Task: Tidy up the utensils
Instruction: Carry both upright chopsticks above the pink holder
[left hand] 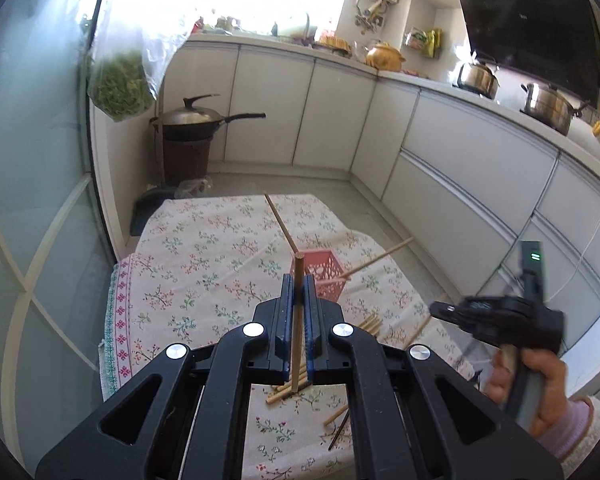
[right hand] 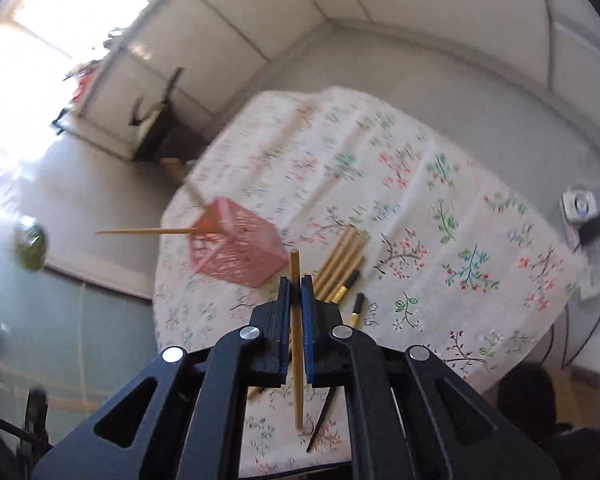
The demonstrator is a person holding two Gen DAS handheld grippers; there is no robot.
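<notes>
Carrying one wooden chopstick apiece, both hands are mid-transfer toward the pink basket (left hand: pixel 325 276) on the floral-clothed worktop (left hand: pixel 204 264). The left gripper (left hand: pixel 298 288) is clenched on its chopstick (left hand: pixel 298 320); the right gripper (right hand: pixel 296 292) likewise clamps a chopstick (right hand: pixel 296 344). Two chopsticks already lean out of the basket — more lie loose just beside it (right hand: pixel 342 260). Next, I judge, each tip must be aimed into the basket's mouth before releasing.

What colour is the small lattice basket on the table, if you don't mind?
Pink basket; the right wrist view shows it best.
</notes>
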